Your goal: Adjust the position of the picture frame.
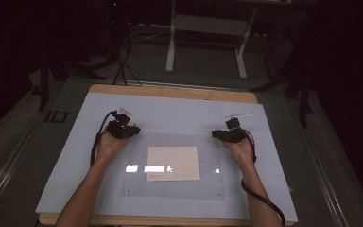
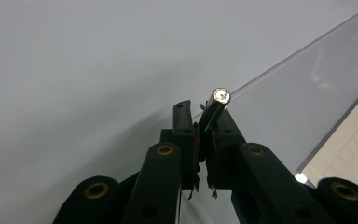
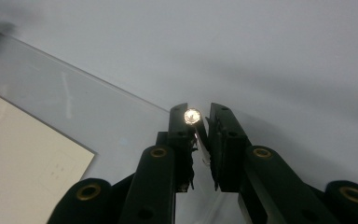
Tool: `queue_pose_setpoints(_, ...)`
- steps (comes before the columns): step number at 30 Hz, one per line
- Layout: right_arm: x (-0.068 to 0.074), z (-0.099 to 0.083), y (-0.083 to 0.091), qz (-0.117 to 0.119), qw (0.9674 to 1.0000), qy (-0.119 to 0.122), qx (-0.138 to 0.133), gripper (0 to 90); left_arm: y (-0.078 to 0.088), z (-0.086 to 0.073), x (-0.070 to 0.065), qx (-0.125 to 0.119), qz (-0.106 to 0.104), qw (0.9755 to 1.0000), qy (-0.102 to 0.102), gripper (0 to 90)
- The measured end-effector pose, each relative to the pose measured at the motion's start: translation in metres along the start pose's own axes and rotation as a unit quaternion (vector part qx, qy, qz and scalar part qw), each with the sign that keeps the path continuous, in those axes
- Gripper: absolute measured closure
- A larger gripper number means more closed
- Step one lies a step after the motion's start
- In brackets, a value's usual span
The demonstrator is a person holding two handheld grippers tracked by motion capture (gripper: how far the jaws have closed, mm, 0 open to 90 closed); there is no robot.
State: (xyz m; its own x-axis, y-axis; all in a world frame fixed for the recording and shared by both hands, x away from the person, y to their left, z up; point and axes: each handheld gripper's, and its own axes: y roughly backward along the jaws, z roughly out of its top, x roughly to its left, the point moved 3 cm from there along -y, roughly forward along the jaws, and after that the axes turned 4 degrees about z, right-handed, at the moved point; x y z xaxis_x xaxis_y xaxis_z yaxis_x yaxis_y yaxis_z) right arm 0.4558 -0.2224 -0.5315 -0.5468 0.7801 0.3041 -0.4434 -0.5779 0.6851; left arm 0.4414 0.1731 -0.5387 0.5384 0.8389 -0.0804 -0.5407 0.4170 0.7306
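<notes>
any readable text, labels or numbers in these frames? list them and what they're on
None can be read.
Cream paper sheet under the clear plastic plate: a faint printed line near its lower left edge, too small and blurred.
The same sheet in the left gripper view: a faint row of printed boxes, no legible characters.

Beyond my table (image 1: 179, 92) the room lies dark; a grey floor (image 1: 203, 66) carries black cables (image 1: 123, 66) and a white-legged stand (image 1: 205, 28), with dim shapes at both sides.
</notes>
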Motion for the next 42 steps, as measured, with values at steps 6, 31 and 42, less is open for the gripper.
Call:
queue_pose_setpoints(6, -0.002, 0.0, 0.0, 0.008, 1.0, 0.0, -0.002, 79.1, 0.001, -0.001, -0.001, 0.003, 0.002, 1.0, -0.003, 84.0)
queue_pose_setpoints(31, -0.005, -0.007, -0.008, 0.013, 0.9997, -0.017, -0.01, 77.1, 0.008, -0.01, -0.003, -0.05, -0.014, 0.9985, 0.013, 75.5)
queue_pose_setpoints(42, -0.004, -0.008, -0.008, 0.01, 0.9996, -0.02, -0.015, 77.1, 0.019, -0.017, 0.0, -0.145, -0.002, 0.9893, 0.018, 70.5)
